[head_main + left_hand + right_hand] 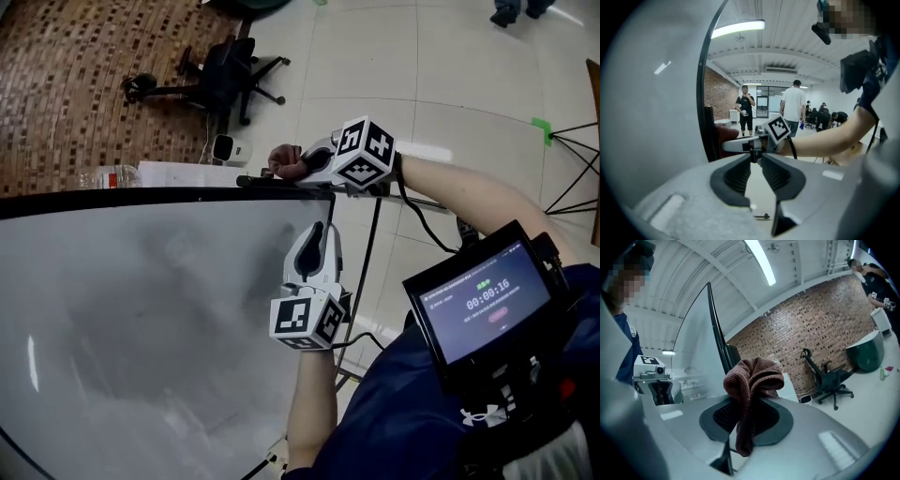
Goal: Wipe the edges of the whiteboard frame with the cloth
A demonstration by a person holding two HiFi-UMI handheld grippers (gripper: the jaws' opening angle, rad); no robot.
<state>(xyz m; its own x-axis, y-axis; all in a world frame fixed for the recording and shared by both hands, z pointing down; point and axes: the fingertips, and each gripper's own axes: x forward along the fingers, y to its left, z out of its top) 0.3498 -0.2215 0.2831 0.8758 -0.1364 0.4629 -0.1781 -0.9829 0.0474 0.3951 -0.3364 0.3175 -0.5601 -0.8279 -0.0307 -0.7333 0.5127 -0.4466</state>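
Two grippers are at the whiteboard's upper right corner. The left gripper is the nearer. It lies over the board's right side below the corner, and its jaws are together with nothing between them.

Just beyond it, the right gripper is clamped on the brown-red cloth, bunched right at the corner of the black whiteboard frame. From there the top edge runs away to the left. I judge the right hand is the one placed to wipe along it.

The head view shows the corner and both edges, but not how the cloth is held. The right gripper view shows the cloth folded over the jaws with a tail hanging between them. The frame rises just behind, though contact cannot be told. An office chair stands farther off.
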